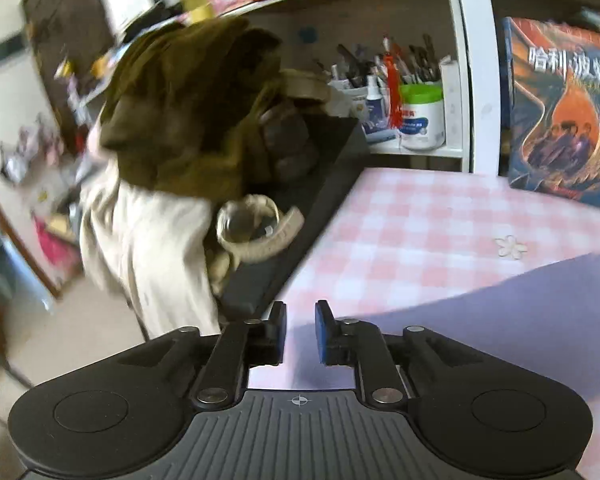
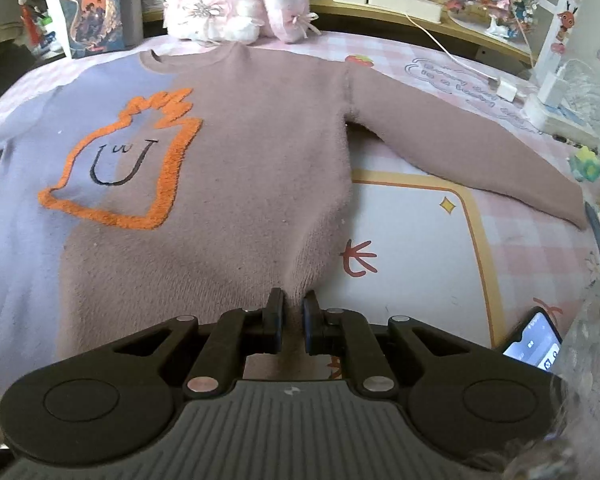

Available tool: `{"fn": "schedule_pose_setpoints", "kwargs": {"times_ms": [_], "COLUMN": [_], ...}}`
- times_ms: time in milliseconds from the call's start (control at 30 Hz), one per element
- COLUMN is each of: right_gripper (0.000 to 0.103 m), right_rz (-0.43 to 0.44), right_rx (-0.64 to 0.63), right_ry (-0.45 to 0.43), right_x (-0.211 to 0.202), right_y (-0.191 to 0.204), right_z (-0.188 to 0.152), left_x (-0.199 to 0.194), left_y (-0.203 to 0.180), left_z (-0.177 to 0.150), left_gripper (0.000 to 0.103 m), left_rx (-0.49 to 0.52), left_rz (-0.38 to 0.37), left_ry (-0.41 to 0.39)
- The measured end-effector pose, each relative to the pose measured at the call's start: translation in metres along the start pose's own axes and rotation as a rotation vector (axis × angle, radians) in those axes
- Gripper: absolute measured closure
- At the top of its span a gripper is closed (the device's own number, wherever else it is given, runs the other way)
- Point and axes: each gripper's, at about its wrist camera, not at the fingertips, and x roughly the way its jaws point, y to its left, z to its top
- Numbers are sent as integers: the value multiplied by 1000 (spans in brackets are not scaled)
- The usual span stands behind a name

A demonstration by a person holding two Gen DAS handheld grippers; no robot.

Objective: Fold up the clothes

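Right wrist view: my right gripper [image 2: 293,316] sits at the hem of the sweater [image 2: 236,160], its jaws drawn close with a fold of the hem's corner pinched between them, so I judge it is gripping the knit there. The sweater lies flat, face up, on the checked table [image 2: 532,252], nearly filling it. Its neck points away from me toward the plush rabbit [image 2: 228,0], and its hem is toward me, so its long axis runs straight ahead from the gripper. One sleeve [image 2: 472,156] lies spread out to the right, slanting down toward the table's edge; the other side runs off the picture on the left. An orange outline design [image 2: 140,160] sits left of centre on the chest. A phone [image 2: 534,344] lies at the right, near the gripper but clear of the cloth.

In the left wrist view, my left gripper [image 1: 301,332] is released, with a plain gap between the pads and nothing in it. It hovers over the table's left side, where only a lilac strip of the sweater shows. The view is blurred.

I judge the knit to be soft, fuzzy, light and limp. It should sag and drag rather than hold a shape, and it will not slip much on the pads. The best holds would be the hem corners, the shoulders and the sleeve cuffs, lifted in pairs so that it folds evenly.
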Motion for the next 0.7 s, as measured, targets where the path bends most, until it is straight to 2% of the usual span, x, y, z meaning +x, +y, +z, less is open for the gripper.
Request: {"fn": "schedule_pose_setpoints", "kwargs": {"times_ms": [100,133,200,267,333,433,500,533,567,600,700], "right_gripper": [94,94,94,94,94,94,94,94,94,94,94], "right_rz": [-19,-24,-32,-35,-34,-20,-8,-4,-1,2,-7], "right_rx": [5,7,11,19,34,74,87,90,93,101,124], "right_ry": [1,2,4,7,12,24,31,29,28,25,1], "right_x": [0,0,0,1,1,-1,-3,-3,-4,-5,-3], "right_y": [3,4,5,5,4,1,0,-1,-2,-3,-5], "right_z": [1,1,1,2,3,2,0,-1,-2,-4,-4], "left_x": [-32,-39,-48,-51,-50,-45,-45,-45,-46,-46,-45], "left_y": [-24,-34,-54,-76,-98,-120,-128,-131,-134,-137,-141], "left_z": [-33,-42,-57,-67,-72,-75,-75,-75,-74,-73,-72], "left_gripper": [84,80,51,46,46,48,54,64,91,97,100], "left_rx": [-50,-60,-92,-92,-22,61,87,98,109,115,112], "left_rz": [-336,-416,-553,-650,-657,-581,-575,-584,-593,-594,-594], "left_ry": [61,89,152,205,224,202,186,184,185,191,196]}}
